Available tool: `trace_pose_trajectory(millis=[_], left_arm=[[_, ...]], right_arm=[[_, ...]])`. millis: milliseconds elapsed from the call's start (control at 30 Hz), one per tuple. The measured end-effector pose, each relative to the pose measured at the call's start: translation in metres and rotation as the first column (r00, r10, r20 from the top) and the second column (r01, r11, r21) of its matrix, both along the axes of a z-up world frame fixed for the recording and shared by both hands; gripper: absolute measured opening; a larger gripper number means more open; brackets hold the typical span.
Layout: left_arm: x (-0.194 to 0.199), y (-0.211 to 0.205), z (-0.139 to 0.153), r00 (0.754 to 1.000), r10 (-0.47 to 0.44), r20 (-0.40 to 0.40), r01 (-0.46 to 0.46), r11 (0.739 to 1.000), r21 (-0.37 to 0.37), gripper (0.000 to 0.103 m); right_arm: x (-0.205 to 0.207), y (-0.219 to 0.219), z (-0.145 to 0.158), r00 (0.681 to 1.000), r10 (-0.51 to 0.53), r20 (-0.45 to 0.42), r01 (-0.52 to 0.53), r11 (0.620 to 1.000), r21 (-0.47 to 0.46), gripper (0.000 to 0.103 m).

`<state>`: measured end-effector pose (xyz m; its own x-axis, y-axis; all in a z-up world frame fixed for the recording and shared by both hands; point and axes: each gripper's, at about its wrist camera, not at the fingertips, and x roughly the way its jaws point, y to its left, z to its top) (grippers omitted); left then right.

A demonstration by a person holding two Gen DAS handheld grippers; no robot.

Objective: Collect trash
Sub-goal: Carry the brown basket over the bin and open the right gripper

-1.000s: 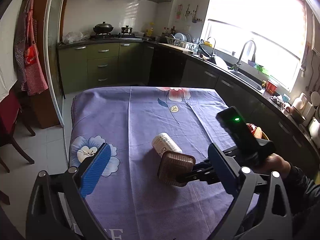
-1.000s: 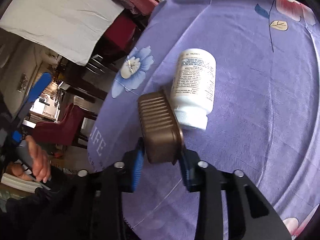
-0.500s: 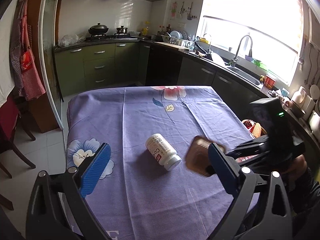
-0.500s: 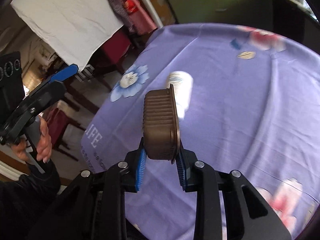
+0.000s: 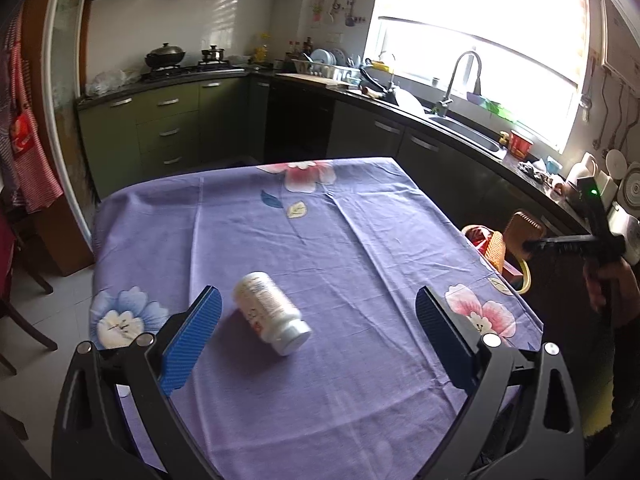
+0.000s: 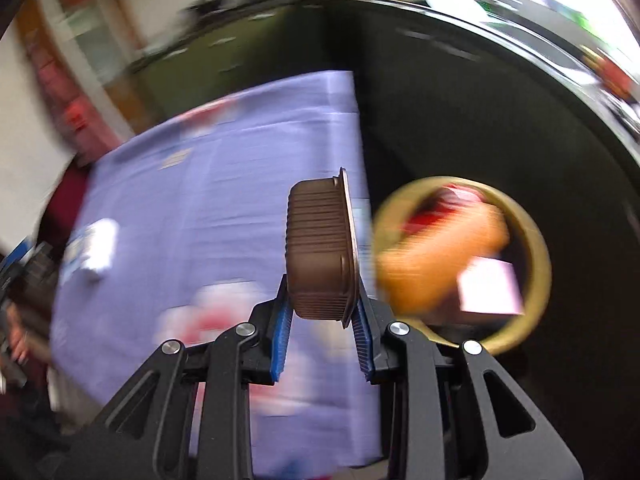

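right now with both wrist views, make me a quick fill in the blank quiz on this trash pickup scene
1. The right gripper is shut on a ribbed ____ plastic tray.
2. The white pill bottle lies on its ____ on the purple floral tablecloth.
3. The left gripper has its jaws ____ and holds nothing.
4. The round bin beside the table has a ____ rim.

Missing words: brown; side; open; yellow

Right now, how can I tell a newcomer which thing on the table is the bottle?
Find the table with the purple flowered cloth in the kitchen. Near its front edge, between the two fingers of the left gripper, a white bottle lies on its side. It is the only loose thing on the cloth.
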<state>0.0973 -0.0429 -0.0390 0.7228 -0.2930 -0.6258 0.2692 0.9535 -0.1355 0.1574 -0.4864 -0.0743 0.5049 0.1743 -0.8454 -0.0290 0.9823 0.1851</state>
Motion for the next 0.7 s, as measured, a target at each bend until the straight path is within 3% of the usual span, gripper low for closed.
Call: trace_pose_trajectory(millis=[133,233,433,567,633,700], left_arm=[[0.006,-0.019,-0.005,0.999,-0.032,-0.015,0.032,0.999,0.014,0.093],[0.008,-0.028,-0.006,0.999,-0.043,-0.022,0.044,0.998,0.033,0.093],[0.011,-0.035,-0.007,0.999,-0.041,-0.031,0.042,0.998,0.055,0.093],[0.012,-0.037,-0.009,0.998,-0.04,-0.041,0.042,0.997,0.06,0.093],[0.012,-0.038,-0.011,0.998,-0.043,-0.045,0.045,0.997,0.063,0.093],[0.013,-0.039,-0.013,0.998,-0.045,-0.051,0.048,0.997,0.066,0.093]], right_arm=[[0.025,-0.083,-0.031,0.982,-0.171,-0.085,0.166,0.984,-0.058,0.028],[0.043,-0.118,-0.059,0.961,-0.234,-0.145,0.222,0.97,-0.094,0.028],[0.069,-0.144,-0.098,0.935,-0.301,-0.187,0.269,0.947,-0.178,0.028],[0.073,-0.147,-0.103,0.933,-0.308,-0.184,0.268,0.94,-0.211,0.03],[0.071,-0.139,-0.093,0.94,-0.306,-0.149,0.268,0.935,-0.231,0.039],[0.057,-0.134,-0.074,0.949,-0.302,-0.097,0.271,0.931,-0.245,0.041]])
